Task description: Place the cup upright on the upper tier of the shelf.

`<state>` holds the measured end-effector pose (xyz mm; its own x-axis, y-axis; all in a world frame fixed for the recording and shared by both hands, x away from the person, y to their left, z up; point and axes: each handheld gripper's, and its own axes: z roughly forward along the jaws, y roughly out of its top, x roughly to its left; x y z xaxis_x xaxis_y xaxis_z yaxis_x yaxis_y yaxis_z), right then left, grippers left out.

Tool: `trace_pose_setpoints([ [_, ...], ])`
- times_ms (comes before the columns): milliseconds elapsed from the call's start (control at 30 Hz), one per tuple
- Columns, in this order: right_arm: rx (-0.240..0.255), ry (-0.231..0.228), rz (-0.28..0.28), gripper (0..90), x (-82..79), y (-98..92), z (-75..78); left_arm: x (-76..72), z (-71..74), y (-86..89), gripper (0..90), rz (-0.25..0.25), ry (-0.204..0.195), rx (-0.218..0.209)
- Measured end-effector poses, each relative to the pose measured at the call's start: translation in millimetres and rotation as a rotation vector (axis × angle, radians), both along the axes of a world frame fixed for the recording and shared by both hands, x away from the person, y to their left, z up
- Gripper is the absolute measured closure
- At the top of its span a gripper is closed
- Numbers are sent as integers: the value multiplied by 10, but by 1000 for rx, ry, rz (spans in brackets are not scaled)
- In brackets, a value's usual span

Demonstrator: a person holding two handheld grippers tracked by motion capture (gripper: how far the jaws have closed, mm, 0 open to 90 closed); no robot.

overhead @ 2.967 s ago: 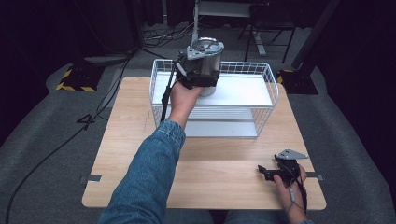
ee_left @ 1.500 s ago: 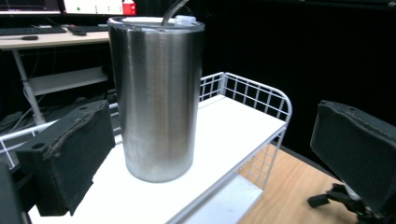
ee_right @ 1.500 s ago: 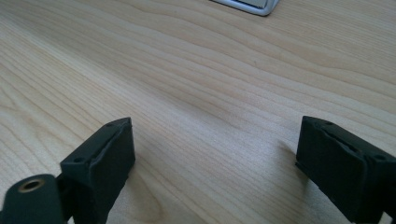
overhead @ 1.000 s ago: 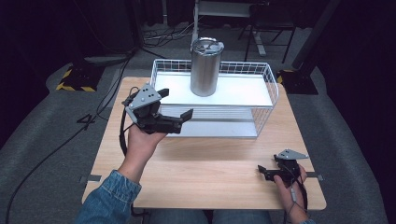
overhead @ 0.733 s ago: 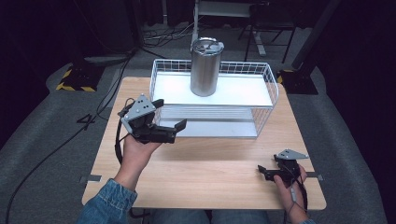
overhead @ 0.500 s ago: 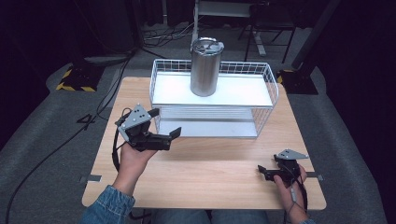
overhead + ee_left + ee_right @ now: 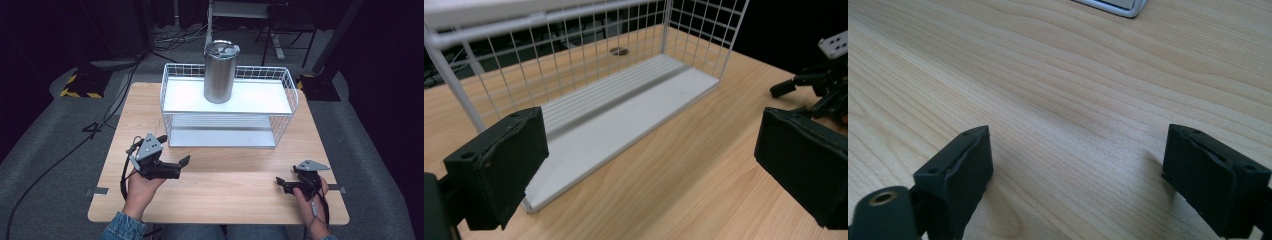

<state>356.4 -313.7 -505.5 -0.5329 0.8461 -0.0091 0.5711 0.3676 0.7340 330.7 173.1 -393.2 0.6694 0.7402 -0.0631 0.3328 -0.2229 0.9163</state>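
left gripper (image 7: 176, 167) withdrew; tumbler (image 7: 220, 71) stands upright.

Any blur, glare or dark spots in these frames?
High view: surroundings nearly black, table well lit, soft glare on the tumbler. Left gripper view: near jaws slightly soft, rack sharp. Right gripper view: faint sheen on the wood, jaws cast soft shadows.

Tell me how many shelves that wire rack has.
2: the rack's top shelf holds the steel tumbler; its bottom shelf sits empty on the table.
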Motion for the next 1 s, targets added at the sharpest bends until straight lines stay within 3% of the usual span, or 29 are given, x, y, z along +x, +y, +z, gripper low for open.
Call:
trace_pose_setpoints([
  [333,0,0,0,129,0,0,0,-74,-401,33,13,17,39,45],
  [500,0,0,0,129,0,0,0,-108,-561,52,18,29,60,39],
  [600,0,0,0,129,0,0,0,-105,-648,61,19,23,78,74],
  [833,1,0,0,130,0,0,0,-87,-812,88,20,29,136,94],
  [1000,1,0,2,132,0,-1,0,-72,-916,77,19,22,178,146],
])
